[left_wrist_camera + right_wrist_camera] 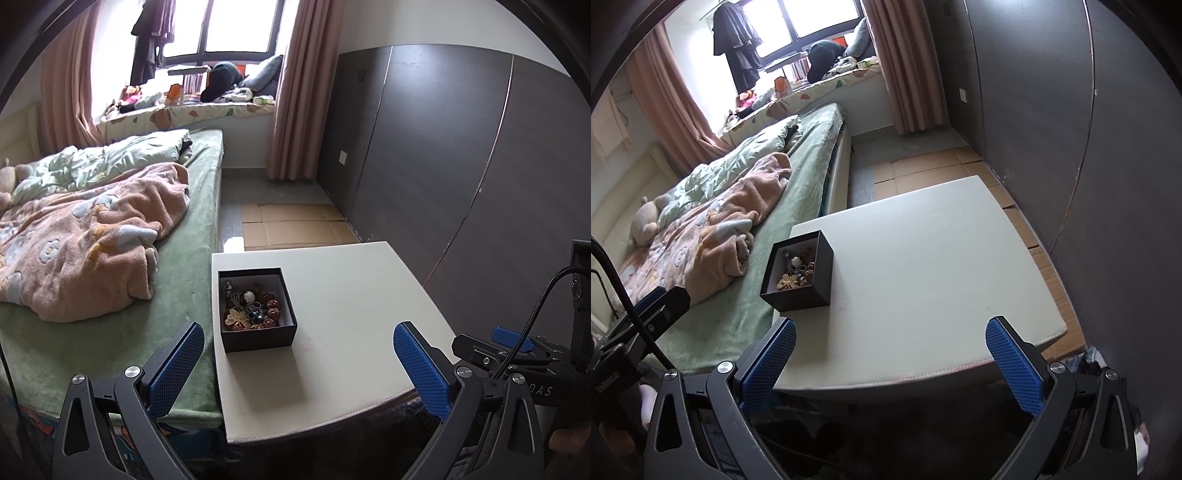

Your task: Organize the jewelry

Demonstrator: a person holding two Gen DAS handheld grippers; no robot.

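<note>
both grippers' fingers (177,365) (1015,369) spread wide, empty, near jewelry box (258,338).

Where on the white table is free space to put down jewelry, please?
The table is bare between the black box and its right and near edges. The box, crowded with jewelry, stands at the left edge beside the bed. Both grippers, left and right, are open.

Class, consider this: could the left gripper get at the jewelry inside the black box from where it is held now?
Probably yes. The left gripper is open and empty, and the black box sits lidless on the white table just ahead of it. Nothing lies between them, though the jewelry looks tangled.
</note>
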